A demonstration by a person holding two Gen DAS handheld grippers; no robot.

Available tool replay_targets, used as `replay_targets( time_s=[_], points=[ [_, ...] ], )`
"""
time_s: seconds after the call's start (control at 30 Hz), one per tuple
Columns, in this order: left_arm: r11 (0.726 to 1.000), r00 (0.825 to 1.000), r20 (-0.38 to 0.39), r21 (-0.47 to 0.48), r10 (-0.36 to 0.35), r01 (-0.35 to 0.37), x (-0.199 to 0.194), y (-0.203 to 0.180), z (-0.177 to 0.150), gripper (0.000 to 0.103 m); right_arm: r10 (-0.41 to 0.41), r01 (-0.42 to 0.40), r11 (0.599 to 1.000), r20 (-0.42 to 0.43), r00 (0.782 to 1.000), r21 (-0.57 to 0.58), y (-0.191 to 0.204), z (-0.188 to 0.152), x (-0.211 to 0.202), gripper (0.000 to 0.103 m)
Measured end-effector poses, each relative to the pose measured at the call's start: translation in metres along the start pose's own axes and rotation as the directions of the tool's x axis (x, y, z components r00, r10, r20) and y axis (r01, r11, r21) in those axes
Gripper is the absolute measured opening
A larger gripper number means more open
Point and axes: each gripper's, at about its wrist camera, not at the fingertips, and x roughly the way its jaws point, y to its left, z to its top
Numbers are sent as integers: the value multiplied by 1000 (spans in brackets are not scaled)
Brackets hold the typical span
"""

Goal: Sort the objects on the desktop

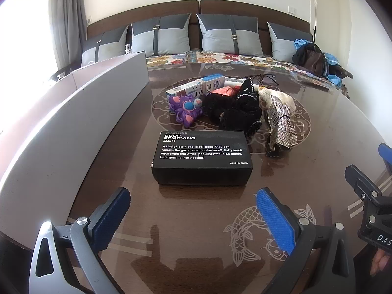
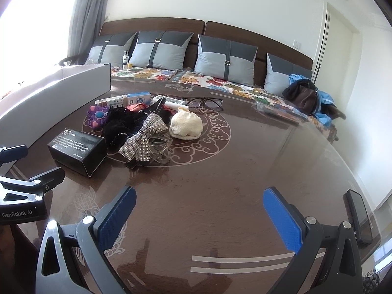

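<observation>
On the glossy brown worktop [image 1: 196,220], going left to right in the left wrist view, a long white box [image 1: 80,122] runs along the edge from 8 to 11 o'clock. Just right of it, near centre, lies a black carton [image 1: 202,158] printed "ODOR REMOVING BAR", flat, apart from the pile behind it at 12 o'clock. In that pile a purple toy [image 1: 185,109] sits leftmost, touching a white-and-blue carton [image 1: 196,87] behind it; black cloth [image 1: 232,107] is heaped beside the toy, with something red [image 1: 224,90] showing behind it; a cream knit piece [image 1: 269,98] and a rhinestone bow [image 1: 284,127] lie at the right, the bow resting on a clear clip. Glasses [image 1: 263,77] lie behind the heap. The left tool [image 1: 193,208] hangs low over the worktop at 6 o'clock, jaws wide and holding nothing, the black carton just ahead of its gap. In the right wrist view the right tool [image 2: 199,210] is likewise spread wide and empty, pointed at bare worktop, with the bow [image 2: 138,138] and cream piece [image 2: 186,126] toward 11 o'clock and the black carton [image 2: 76,149] at 9 o'clock. A phone [image 2: 359,220] lies at the worktop's edge at 4 o'clock. Behind the worktop, a bed with grey cushions [image 2: 226,60].
</observation>
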Motion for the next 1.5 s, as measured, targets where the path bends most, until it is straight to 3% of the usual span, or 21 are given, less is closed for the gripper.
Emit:
replay_targets(
  time_s=[0.83,1.23,1.5],
  points=[
    [999,997,-81,43,14,-11,22,-6,-14,103,46,-46,999,-73,996,-1,5,-7,17,103],
    [999,993,-113,-22,-32,30,28,3,-19,103,51,-50,999,-93,994,11,4,-10,22,103],
    [999,993,-112,-17,-38,36,30,5,-18,103,48,-48,999,-129,990,5,7,-16,30,103]
  ],
)
